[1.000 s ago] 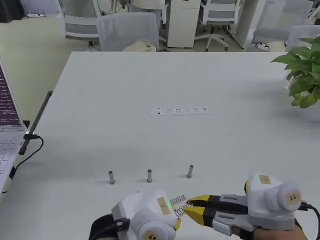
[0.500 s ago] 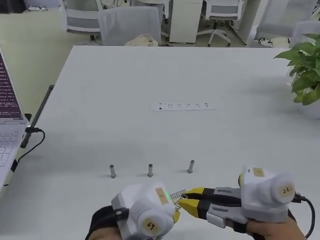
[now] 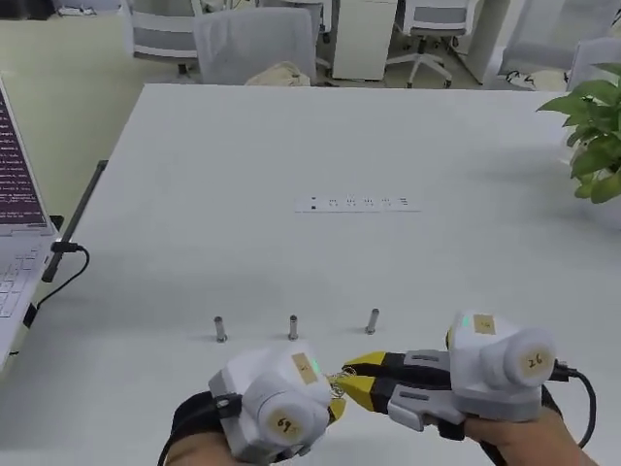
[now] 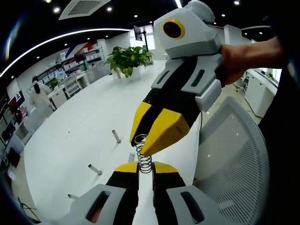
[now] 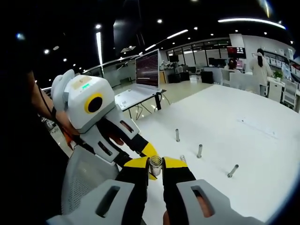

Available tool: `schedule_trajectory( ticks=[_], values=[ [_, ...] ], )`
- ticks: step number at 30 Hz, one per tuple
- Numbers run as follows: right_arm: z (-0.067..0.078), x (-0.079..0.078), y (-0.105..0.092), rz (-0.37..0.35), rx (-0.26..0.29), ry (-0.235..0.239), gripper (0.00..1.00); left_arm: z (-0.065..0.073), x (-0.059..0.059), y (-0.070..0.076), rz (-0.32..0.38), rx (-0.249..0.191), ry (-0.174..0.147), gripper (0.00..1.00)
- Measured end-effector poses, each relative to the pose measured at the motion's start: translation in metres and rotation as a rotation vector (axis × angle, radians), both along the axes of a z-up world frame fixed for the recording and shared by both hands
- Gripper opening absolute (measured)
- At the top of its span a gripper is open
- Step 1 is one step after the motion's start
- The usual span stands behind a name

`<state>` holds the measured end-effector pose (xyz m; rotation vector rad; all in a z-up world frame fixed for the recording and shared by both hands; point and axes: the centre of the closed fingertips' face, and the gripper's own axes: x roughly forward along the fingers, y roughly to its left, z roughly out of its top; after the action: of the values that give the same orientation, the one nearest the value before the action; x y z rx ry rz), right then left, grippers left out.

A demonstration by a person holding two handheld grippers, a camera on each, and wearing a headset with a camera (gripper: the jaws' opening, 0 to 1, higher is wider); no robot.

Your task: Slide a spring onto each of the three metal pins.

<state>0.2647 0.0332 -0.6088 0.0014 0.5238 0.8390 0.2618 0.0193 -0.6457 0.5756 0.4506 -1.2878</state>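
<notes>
as left gripper (image 4: 145,168) and right gripper (image 5: 155,165) meet tip to tip, both pairs' fingers (image 4: 161,129) pinch 1 spring (image 4: 143,149)

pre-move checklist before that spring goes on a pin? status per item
1. Spring gripped: ok, the left claw is shut on one end.
2. Single holder: not ok, the right claw is shut on the same spring; one of them probably has to let go before threading.
3. Pins free: ok, the left pin, middle pin and right pin stand upright and bare.
4. Path: ok, bare table lies between the claws and the pins.
5. Spring lined up over a pin: not ok, it is held short of the row, on the person's side.
6. Spring undamaged: cannot tell.
</notes>
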Motion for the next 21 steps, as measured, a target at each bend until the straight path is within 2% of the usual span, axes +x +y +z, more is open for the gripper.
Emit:
schedule_trajectory(
  ticks=[5,7,13,18,21],
  values=[
    [-0.007,-0.006,0.003,0.122,-0.139,-0.004,0.09,-0.002,-0.005,0.001,-0.031,0.005,0.0,0.02],
    [-0.01,-0.008,0.004,0.191,-0.215,-0.012,0.1,-0.005,-0.008,0.001,-0.047,0.015,-0.007,0.02],
    [-0.018,-0.016,0.002,0.329,-0.359,-0.02,0.12,-0.003,-0.012,-0.002,-0.059,-0.003,0.003,0.02],
    [-0.018,-0.022,0.003,0.403,-0.402,-0.027,0.15,-0.001,-0.015,-0.004,-0.075,-0.006,-0.002,0.02],
    [-0.02,-0.025,0.001,0.454,-0.449,-0.038,0.13,0.0,-0.018,-0.005,-0.093,-0.004,-0.008,0.02]
  ],
)
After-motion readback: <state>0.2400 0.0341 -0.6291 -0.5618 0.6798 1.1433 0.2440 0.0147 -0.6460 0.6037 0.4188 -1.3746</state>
